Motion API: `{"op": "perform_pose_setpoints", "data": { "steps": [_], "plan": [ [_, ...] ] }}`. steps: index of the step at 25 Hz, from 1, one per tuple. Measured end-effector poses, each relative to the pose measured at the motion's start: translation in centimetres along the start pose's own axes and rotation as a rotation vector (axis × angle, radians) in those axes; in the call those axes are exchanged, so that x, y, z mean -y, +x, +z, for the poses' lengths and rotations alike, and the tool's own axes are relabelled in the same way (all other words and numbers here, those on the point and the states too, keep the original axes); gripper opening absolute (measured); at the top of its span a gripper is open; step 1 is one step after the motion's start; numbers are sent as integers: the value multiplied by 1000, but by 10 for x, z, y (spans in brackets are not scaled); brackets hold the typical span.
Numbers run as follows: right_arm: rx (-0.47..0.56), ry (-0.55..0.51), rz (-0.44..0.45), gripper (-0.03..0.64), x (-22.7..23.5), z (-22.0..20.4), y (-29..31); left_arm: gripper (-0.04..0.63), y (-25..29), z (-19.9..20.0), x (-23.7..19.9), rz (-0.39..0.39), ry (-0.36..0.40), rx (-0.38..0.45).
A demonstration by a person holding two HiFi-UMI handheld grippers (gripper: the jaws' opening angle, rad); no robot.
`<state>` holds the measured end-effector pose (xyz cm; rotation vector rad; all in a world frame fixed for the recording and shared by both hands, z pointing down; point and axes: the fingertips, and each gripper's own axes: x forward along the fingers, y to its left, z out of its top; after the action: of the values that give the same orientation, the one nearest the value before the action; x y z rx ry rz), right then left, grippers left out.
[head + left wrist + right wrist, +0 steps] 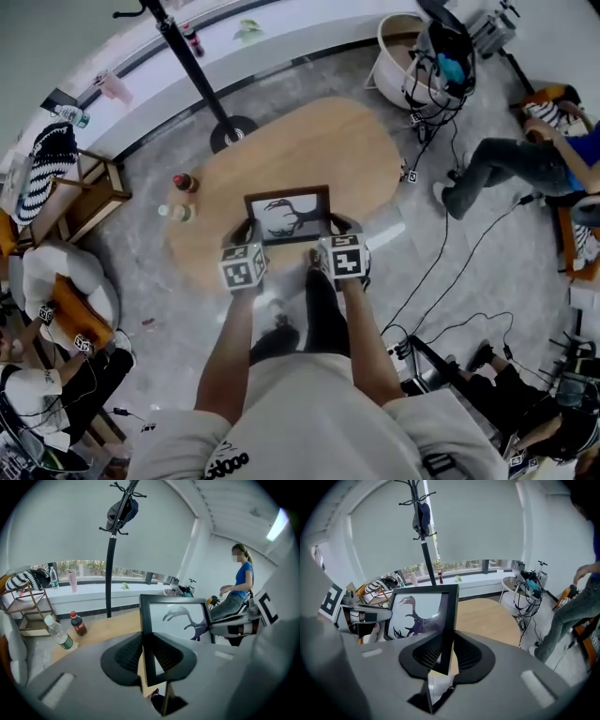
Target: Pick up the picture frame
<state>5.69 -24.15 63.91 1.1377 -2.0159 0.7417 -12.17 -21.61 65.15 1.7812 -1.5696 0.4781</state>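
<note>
A black picture frame (287, 215) with an antlered-deer print hangs above the oval wooden table (356, 141), held between both grippers. My left gripper (246, 232) is shut on its left edge. In the left gripper view that gripper (146, 656) has its ribbed pads pressed on the frame's edge (146, 620), and the other gripper shows beyond the print. My right gripper (335, 228) is shut on the right edge. In the right gripper view the pads of that gripper (446, 654) press on the frame's side (449, 616), which stands upright and tilts slightly.
A cola bottle (183, 182) and a water bottle (175, 213) stand at the table's left end. A black coat stand (192, 66) rises behind the table. A seated person (525, 159) and floor cables (450, 272) are to the right, chairs to the left.
</note>
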Motion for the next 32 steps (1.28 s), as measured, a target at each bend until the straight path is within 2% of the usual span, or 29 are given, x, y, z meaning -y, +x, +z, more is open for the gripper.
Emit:
{"op": "perform_pose_setpoints", "data": {
  "steps": [17, 26, 32],
  "plan": [
    [230, -116, -35, 78, -70, 56, -116, 77, -134, 65, 1, -16, 64, 260],
    [374, -183, -49, 80, -101, 81, -191, 77, -212, 96, 16, -46, 100, 427],
    [458, -192, -38, 80, -123, 96, -238, 77, -263, 120, 23, -35, 156, 520]
  ]
}}
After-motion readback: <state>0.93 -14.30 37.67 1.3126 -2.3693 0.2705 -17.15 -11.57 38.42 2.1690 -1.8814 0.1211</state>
